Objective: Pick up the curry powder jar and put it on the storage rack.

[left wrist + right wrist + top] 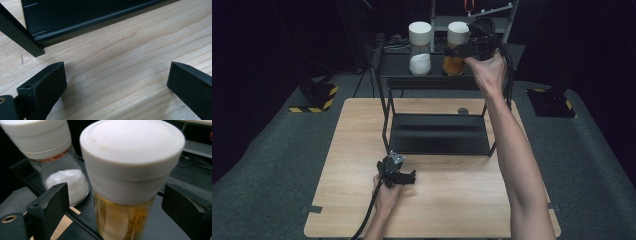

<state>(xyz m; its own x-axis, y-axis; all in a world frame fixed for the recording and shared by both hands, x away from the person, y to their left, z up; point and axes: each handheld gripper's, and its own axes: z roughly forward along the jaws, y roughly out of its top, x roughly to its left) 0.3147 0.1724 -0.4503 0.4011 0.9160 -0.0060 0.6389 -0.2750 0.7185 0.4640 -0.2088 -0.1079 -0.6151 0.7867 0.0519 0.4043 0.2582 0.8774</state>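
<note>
My right gripper (458,50) is up at the top shelf of the black rack (439,135). Its jaws are wide open on both sides of the jar of orange stuff (125,220), not touching it. That jar has a white lid (132,157) and stands just beside the jar of white powder (67,182). My left gripper (115,82) rests low over the wooden table (125,50), wide open, holding nothing.

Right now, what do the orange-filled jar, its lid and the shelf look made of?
Jar: probably clear glass, see-through and glossy. Lid: white matte plastic, it seems, with a moulded seam. Shelf: black metal, apparently, with thin square legs and a satin sheen.
</note>
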